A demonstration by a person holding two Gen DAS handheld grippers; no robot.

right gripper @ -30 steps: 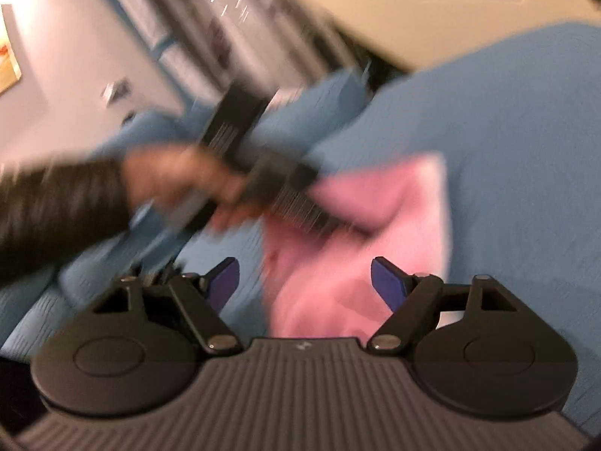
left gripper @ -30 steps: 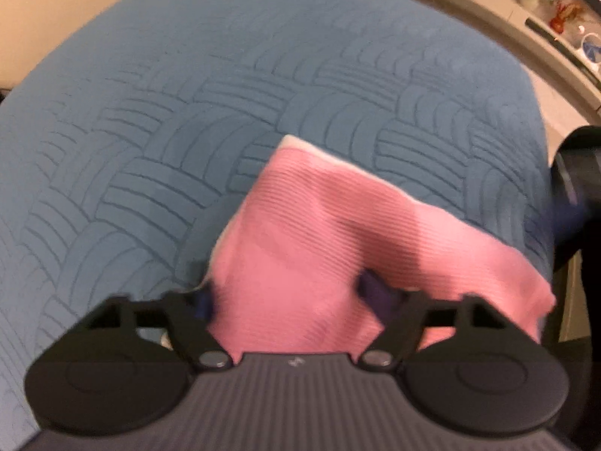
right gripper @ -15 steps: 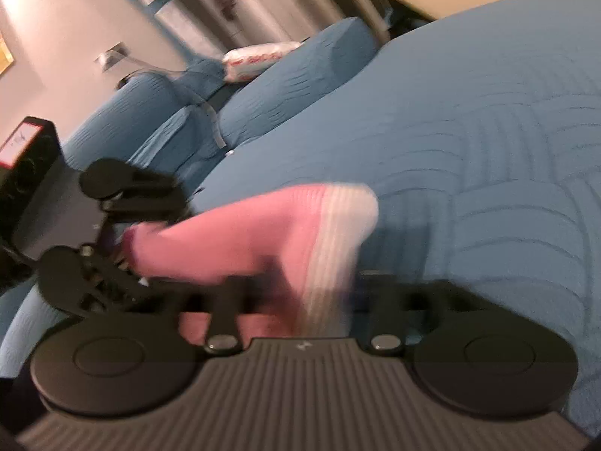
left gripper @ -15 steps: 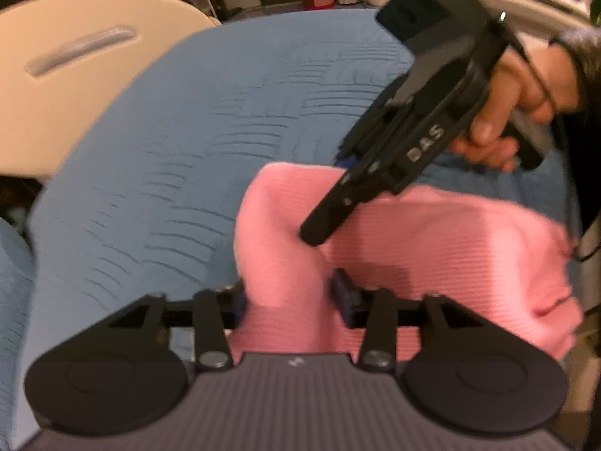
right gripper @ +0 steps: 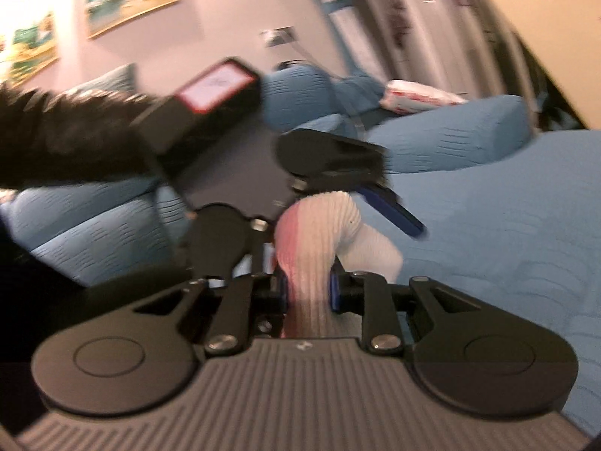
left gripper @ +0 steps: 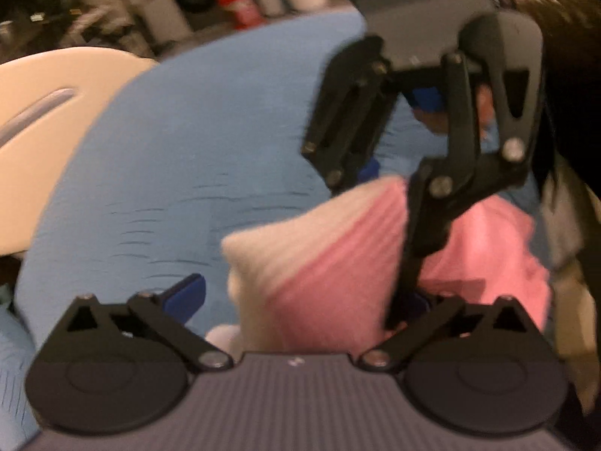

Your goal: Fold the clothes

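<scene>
The right gripper has its fingers pinched on a bunched band of the pink and white garment, which rises from them as a hump above the blue bed cover. In the left wrist view the left gripper has its fingers spread wide around the same garment, gripping nothing as far as I can tell. The cloth hangs gathered and partly lifted off the bed cover, not lying flat in a tidy stack, so I judge the folding to be mid-way: a fold is being carried over, and laying it down and squaring it is left. Beyond the garment, the left gripper's body carries a red-bordered label, too blurred to read. No other writing is legible.
</scene>
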